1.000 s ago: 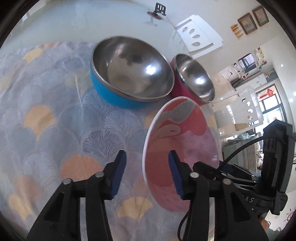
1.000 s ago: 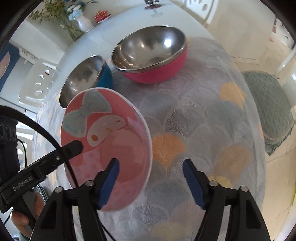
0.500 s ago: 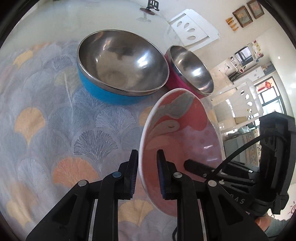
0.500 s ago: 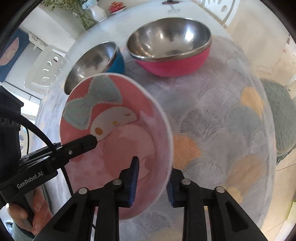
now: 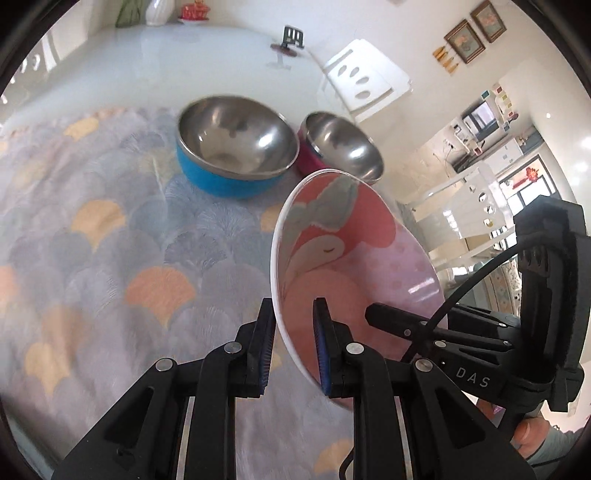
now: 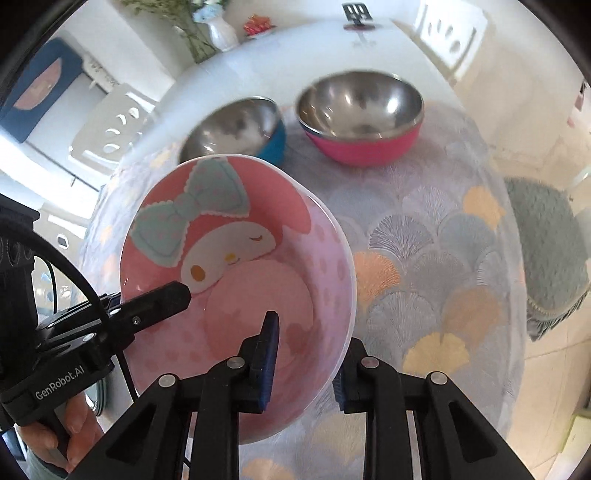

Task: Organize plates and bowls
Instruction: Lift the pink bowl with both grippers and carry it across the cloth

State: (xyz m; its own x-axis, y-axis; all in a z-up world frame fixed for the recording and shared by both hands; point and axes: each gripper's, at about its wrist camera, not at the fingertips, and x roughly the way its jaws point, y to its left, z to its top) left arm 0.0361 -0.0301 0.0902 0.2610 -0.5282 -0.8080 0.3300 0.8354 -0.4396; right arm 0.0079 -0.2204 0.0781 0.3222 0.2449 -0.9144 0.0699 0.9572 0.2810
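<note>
Now both grippers hold the same pink plate (image 6: 236, 266), which has a cartoon rabbit face and a pale blue bow printed on it. The plate is lifted above the tablecloth (image 5: 110, 258) and stands tilted on its edge. In the left wrist view, the left gripper (image 5: 293, 347) is closed on the plate rim at about 7 o'clock of the plate, with one finger behind the rim and the other finger on the pink inside face. In the right wrist view, the right gripper (image 6: 304, 363) is closed on the lower rim at about 5 o'clock, also with one finger inside the plate and one finger outside it. The fingers of each gripper are narrow, only the plate edge is between them. A fingertip of the other tool also lies on the inside face of the plate in each view. Behind the plate, at about 12 o'clock in the left view, a blue bowl (image 5: 236, 147) and a red bowl (image 5: 340, 147) stand upright on the tablecloth, just beside each other, both with a shiny metal inside. Farther on the white table (image 5: 166, 66) stand a white vase (image 6: 221, 33) and a small black stand (image 5: 291, 38).
</note>
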